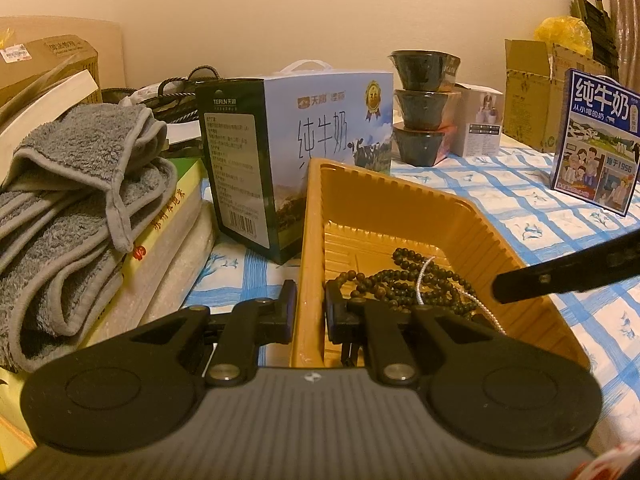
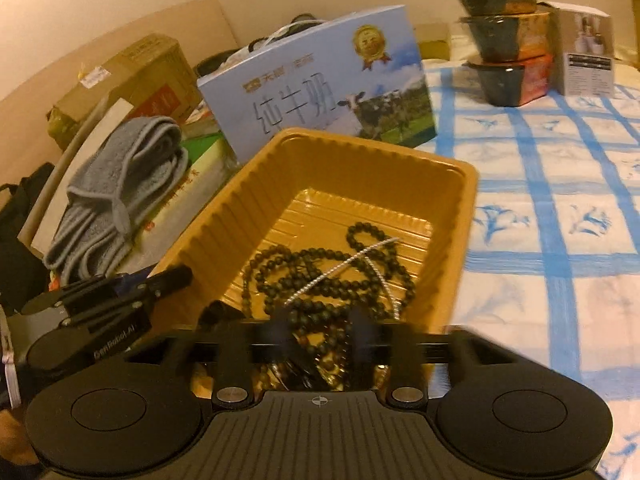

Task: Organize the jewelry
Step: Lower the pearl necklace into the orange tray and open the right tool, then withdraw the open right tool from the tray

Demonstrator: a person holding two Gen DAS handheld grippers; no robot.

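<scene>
Left gripper (image 1: 310,312) jaws clamp tray (image 1: 400,200) wall; right gripper (image 2: 320,338) tilts down, jaws apart.

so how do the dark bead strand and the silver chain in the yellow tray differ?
The dark bead strand is made of round brown-black beads; the silver chain is thin, pale and twisted-looking. The strand is piled in many loops across the tray floor; the chain shows as a single arc. The chain lies on top of the strand. Both lie loose in the yellow tray.
</scene>
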